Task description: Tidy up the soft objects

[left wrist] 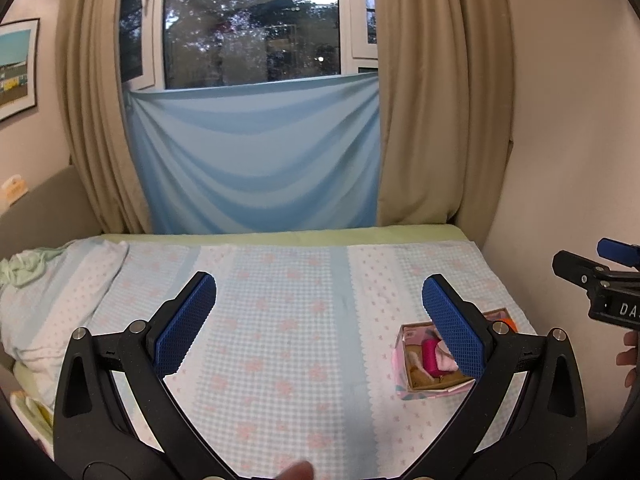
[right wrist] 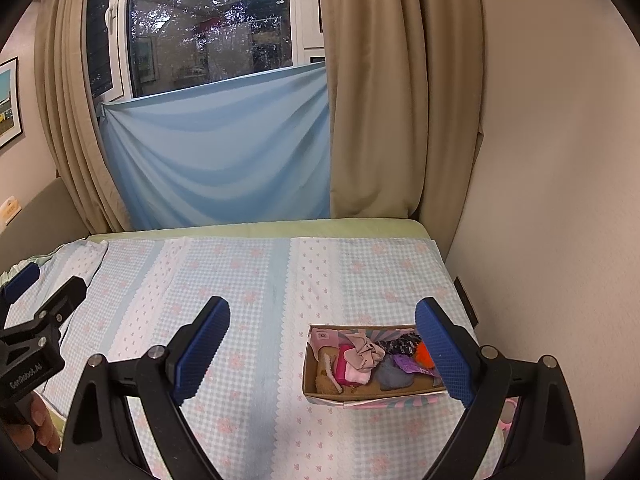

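Open cardboard box (right wrist: 372,394) sits on the bed (right wrist: 248,280), right side near the wall, stuffed with bunched socks (right wrist: 362,358): pink, beige, grey, purple, orange, dark patterned. Left gripper (left wrist: 320,320) and right gripper (right wrist: 322,344) both spread wide, empty, above the bedspread.

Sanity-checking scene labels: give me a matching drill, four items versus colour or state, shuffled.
1. box
2. hung sheet
3. curtains
4. left gripper

a. beige
b. open, holding nothing
c. full of small soft items
d. light blue

Pairs: 1-c, 2-d, 3-a, 4-b
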Available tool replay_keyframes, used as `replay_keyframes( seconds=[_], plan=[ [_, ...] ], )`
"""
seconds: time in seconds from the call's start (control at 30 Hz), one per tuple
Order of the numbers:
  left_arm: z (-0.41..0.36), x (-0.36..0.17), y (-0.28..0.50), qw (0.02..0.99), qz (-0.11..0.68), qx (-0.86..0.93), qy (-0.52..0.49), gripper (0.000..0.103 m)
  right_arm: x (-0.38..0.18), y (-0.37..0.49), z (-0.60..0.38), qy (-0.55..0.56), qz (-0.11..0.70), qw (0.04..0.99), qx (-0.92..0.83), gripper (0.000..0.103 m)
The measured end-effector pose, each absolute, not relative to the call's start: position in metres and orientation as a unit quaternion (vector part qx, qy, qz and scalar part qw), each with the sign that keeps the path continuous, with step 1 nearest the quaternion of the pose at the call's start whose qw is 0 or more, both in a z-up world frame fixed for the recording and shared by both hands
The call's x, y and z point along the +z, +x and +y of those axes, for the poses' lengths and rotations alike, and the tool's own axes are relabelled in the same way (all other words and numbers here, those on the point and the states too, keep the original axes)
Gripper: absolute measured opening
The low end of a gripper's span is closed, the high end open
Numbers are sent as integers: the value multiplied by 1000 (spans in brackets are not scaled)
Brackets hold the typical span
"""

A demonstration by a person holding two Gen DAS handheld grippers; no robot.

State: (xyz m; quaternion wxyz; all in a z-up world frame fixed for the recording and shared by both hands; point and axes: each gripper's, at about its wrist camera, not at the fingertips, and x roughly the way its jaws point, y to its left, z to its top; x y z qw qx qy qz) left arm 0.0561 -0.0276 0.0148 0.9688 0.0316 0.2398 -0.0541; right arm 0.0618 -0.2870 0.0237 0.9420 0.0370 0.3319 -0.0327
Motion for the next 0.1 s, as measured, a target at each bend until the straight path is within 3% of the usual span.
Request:
replay_keyframes(
  seconds=[0.1],
  plan=[
    [-24,10,60,968,242,-60,30,103,18,69,-286,38,340,939,-34,92]
  ],
)
